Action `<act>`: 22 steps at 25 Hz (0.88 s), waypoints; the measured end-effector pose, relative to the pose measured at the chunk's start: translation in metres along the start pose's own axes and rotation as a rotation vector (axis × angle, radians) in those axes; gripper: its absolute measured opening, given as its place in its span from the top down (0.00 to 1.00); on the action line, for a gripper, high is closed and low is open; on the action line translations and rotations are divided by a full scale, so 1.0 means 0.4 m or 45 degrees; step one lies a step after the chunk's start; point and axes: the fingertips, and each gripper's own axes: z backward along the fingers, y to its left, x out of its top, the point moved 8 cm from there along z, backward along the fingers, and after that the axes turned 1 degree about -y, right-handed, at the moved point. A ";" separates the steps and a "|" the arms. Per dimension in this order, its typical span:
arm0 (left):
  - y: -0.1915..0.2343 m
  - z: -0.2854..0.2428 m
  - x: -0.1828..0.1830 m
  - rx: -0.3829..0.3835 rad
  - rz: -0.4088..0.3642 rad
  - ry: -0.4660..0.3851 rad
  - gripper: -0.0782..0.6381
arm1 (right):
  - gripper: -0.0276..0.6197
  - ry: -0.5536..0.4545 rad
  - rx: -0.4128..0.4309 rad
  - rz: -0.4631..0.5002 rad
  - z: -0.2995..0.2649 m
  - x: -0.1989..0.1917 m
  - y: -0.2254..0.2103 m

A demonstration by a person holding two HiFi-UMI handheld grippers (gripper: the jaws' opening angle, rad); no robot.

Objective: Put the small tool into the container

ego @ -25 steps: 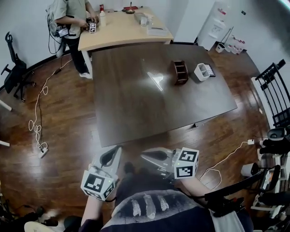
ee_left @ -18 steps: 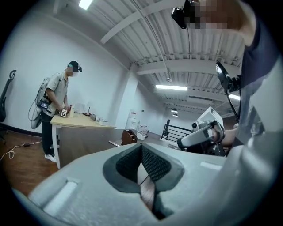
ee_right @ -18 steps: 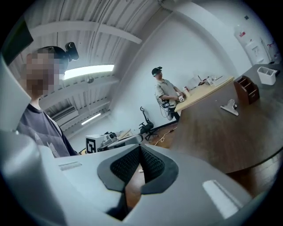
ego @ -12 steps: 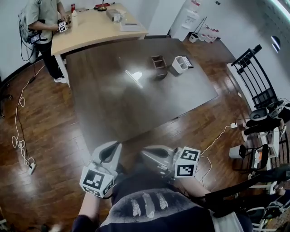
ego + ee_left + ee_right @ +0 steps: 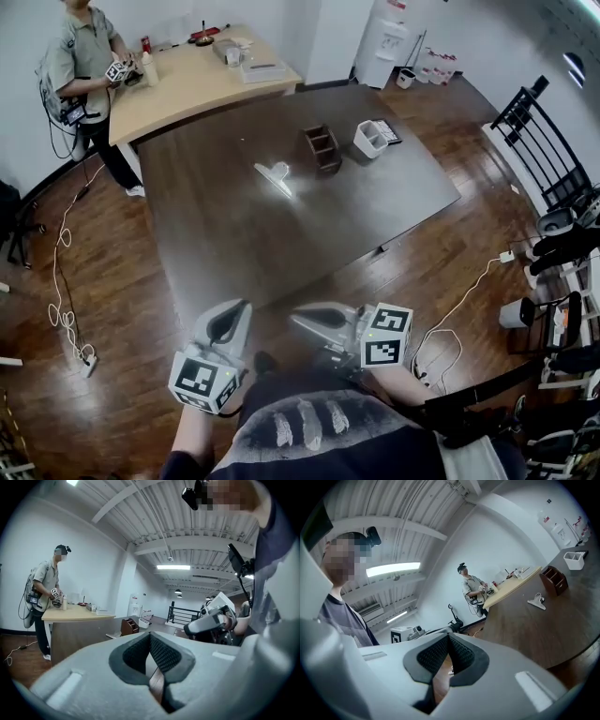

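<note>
- Left gripper [image 5: 228, 319]: jaws fully closed, nothing between them. It is held short of the bench [image 5: 234, 234], close to the operator's body.
- Right gripper [image 5: 309, 321]: jaws fully closed, empty, level with the left gripper.
- Small tool [image 5: 275, 176]: lies on the bench, well apart from both grippers.
- Brown container [image 5: 322, 148]: upright, near the small tool.
- White container [image 5: 372, 139]: stands beside the brown container.

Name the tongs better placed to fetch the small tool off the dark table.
Left, narrowly: the left tongs point toward the small tool; the right tongs lie crosswise. Both are shut, empty, short of the table.
</note>
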 end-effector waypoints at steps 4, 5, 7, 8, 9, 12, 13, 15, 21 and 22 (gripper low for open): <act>-0.078 -0.091 0.026 0.006 -0.035 0.027 0.89 | 0.95 -0.053 0.016 -0.011 0.104 0.026 -0.059; -0.102 -0.119 0.034 0.001 -0.040 0.033 0.89 | 0.95 -0.067 0.014 -0.018 0.137 0.034 -0.076; -0.148 -0.177 0.049 -0.012 -0.063 0.051 0.89 | 0.96 -0.098 0.019 -0.031 0.200 0.050 -0.110; -0.169 -0.208 0.056 -0.019 -0.079 0.061 0.89 | 0.95 -0.115 0.023 -0.036 0.229 0.058 -0.126; -0.190 -0.238 0.062 -0.026 -0.093 0.071 0.89 | 0.95 -0.132 0.027 -0.043 0.259 0.064 -0.143; -0.250 -0.329 0.072 -0.043 -0.123 0.095 0.89 | 0.96 -0.187 0.029 -0.065 0.345 0.079 -0.196; -0.270 -0.358 0.072 -0.048 -0.131 0.104 0.89 | 0.95 -0.204 0.031 -0.072 0.371 0.083 -0.213; -0.311 -0.415 0.073 -0.061 -0.149 0.121 0.89 | 0.96 -0.226 0.039 -0.077 0.420 0.091 -0.245; -0.401 -0.533 0.092 -0.111 -0.225 0.178 0.89 | 0.95 -0.288 0.033 -0.091 0.549 0.119 -0.304; -0.410 -0.548 0.096 -0.114 -0.235 0.184 0.89 | 0.96 -0.303 0.025 -0.099 0.566 0.124 -0.315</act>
